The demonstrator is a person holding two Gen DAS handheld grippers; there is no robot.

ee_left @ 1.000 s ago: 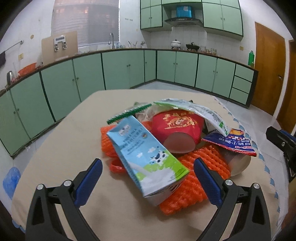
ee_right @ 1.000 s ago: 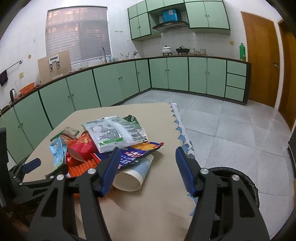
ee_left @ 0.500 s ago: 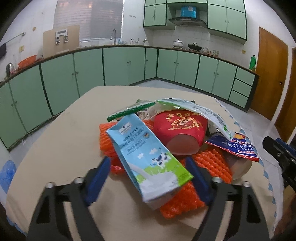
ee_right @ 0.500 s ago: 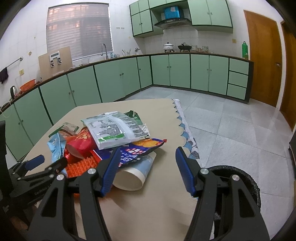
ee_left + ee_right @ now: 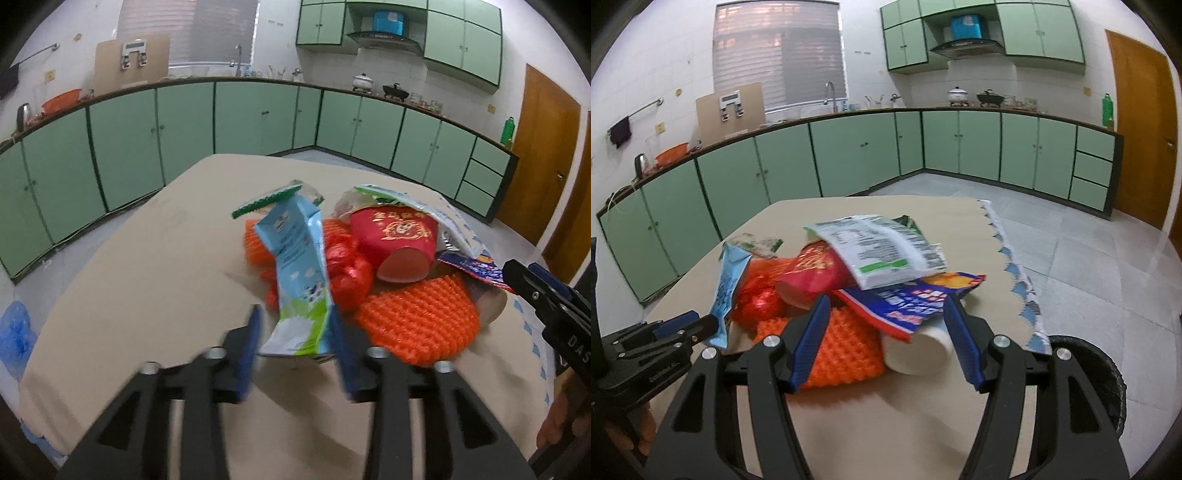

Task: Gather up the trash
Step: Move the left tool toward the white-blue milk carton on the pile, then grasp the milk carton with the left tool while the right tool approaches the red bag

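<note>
milk carton (image 5: pixel 299 273) is found at the near edge of the trash pile on the table (image 5: pixel 147 266), its lower end clamped between the blue pads of the left gripper (image 5: pixel 295 347). the carton is seen tilted up against a red mesh bag (image 5: pixel 343 269) and orange foam netting (image 5: pixel 417 317). the pick-up step is judged to be in hand; a lift clear of the pile and a carry to the black bin (image 5: pixel 1100 373) beside the table are called for next. the right gripper (image 5: pixel 886 339) is held apart, empty, over a white paper cup (image 5: pixel 919 350) and a blue snack wrapper (image 5: pixel 912 299). a cow picture is made out on the carton; its lettering cannot be read. gold ornament is noted on the red cup (image 5: pixel 399 236).
</note>
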